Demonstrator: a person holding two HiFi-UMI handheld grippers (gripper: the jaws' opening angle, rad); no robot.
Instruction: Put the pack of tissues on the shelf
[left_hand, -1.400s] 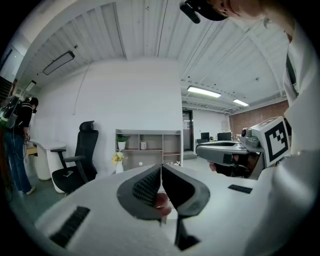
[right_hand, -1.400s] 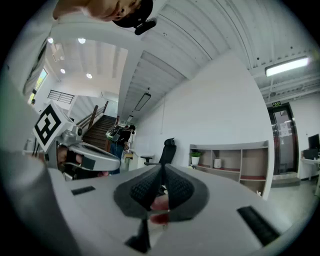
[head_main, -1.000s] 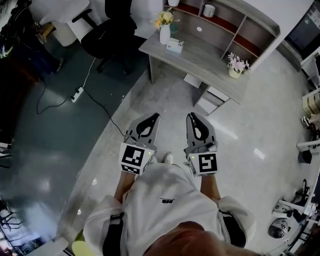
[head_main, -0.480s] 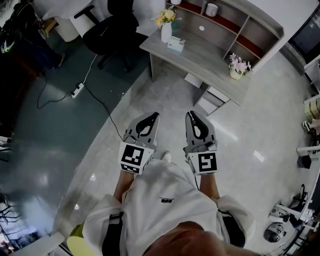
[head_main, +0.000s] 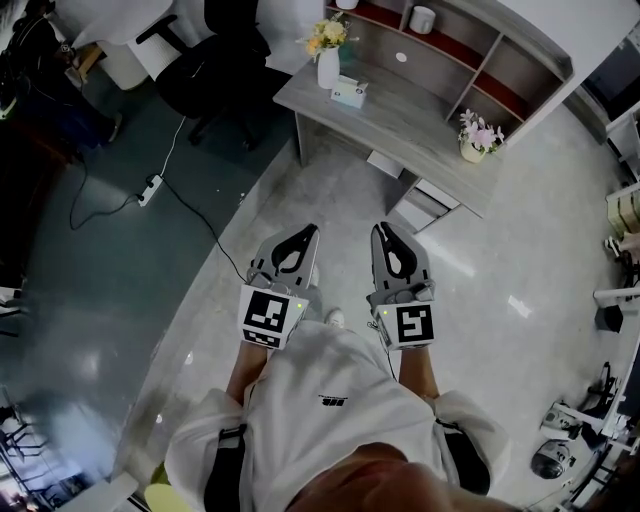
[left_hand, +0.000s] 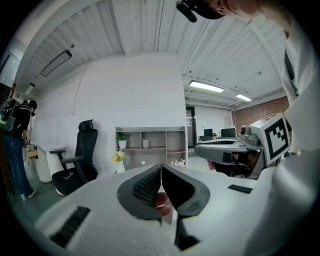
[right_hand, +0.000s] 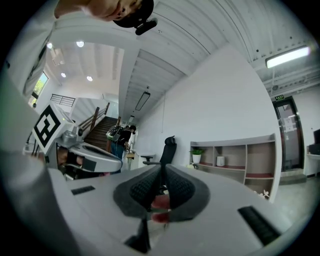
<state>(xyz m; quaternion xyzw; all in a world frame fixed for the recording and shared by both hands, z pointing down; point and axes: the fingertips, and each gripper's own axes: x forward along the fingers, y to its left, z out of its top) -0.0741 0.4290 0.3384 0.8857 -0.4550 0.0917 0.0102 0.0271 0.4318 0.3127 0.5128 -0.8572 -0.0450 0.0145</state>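
The pack of tissues (head_main: 349, 94), a pale box, lies on the grey desk (head_main: 410, 125) ahead of me, next to a white vase. The open-fronted shelf (head_main: 455, 45) runs along the desk's back edge; it also shows far off in the left gripper view as a shelf (left_hand: 150, 146) and in the right gripper view as a shelf (right_hand: 235, 160). My left gripper (head_main: 311, 232) and right gripper (head_main: 379, 230) are held close to my body over the floor, well short of the desk. Both are shut with nothing between the jaws, as seen on the left gripper (left_hand: 161, 168) and right gripper (right_hand: 163, 169).
A black office chair (head_main: 215, 55) stands left of the desk. A power strip (head_main: 150, 189) and its cable lie on the floor at left. The vase of yellow flowers (head_main: 329, 55) and a pot of pink flowers (head_main: 472, 135) sit on the desk, a white cup (head_main: 421, 20) on the shelf.
The view has shifted slightly relative to the desk as I step. Both grippers stay shut and side by side in front of me.
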